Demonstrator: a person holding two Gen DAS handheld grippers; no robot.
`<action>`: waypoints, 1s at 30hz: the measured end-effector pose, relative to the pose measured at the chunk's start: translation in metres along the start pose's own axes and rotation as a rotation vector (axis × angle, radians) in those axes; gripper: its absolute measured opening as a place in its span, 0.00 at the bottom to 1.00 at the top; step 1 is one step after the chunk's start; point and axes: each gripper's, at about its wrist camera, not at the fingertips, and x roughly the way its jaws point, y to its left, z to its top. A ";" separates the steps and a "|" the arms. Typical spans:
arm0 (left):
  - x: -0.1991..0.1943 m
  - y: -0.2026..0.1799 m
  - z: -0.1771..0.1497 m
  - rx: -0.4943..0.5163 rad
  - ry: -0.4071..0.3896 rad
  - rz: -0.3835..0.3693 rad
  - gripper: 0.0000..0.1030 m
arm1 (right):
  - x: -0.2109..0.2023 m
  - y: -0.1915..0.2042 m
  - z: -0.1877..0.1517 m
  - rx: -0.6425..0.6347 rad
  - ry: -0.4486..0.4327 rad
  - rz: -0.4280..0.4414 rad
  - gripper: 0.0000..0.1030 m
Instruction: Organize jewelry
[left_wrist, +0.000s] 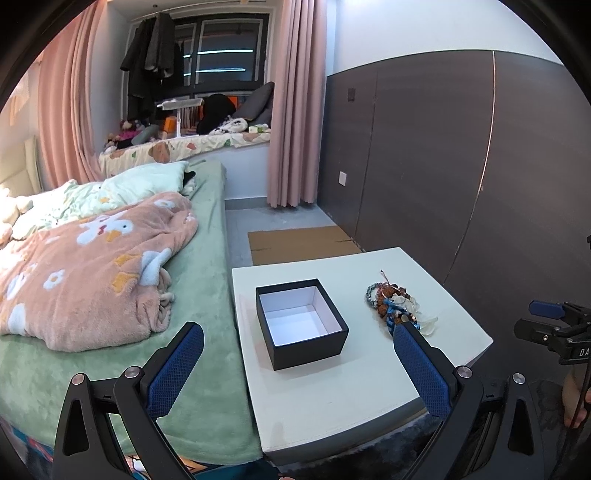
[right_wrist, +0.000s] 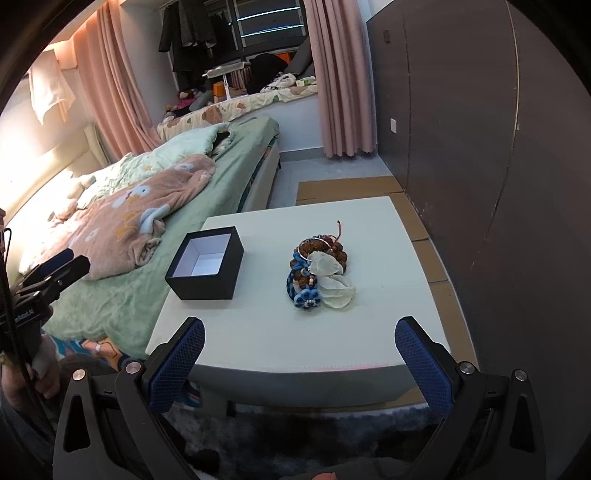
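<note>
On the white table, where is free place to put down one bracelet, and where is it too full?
The white table is bare along its near edge, in front of the black box and the jewelry pile, and in the strip between them. The far side behind both is also bare. Only the pile's spot is crowded.

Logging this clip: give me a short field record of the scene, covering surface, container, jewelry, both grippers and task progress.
surface: white table beside a bed
container: black box, open, white inside, nothing in it
jewelry: one heap of beaded bracelets and pale pieces on the table, right of the box, apart from it
left gripper: open, holding nothing, short of the box
right gripper: open, holding nothing, short of the heap
progress: nothing boxed yet
</note>
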 end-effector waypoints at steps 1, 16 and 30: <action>-0.001 0.000 0.000 0.000 0.000 0.000 1.00 | 0.000 0.000 0.000 0.001 -0.002 0.001 1.00; -0.001 -0.001 0.001 0.000 0.005 -0.002 1.00 | -0.003 0.002 -0.002 -0.002 -0.005 0.004 1.00; 0.007 -0.005 0.005 -0.004 0.020 0.003 1.00 | -0.003 0.001 -0.001 -0.001 0.004 -0.002 1.00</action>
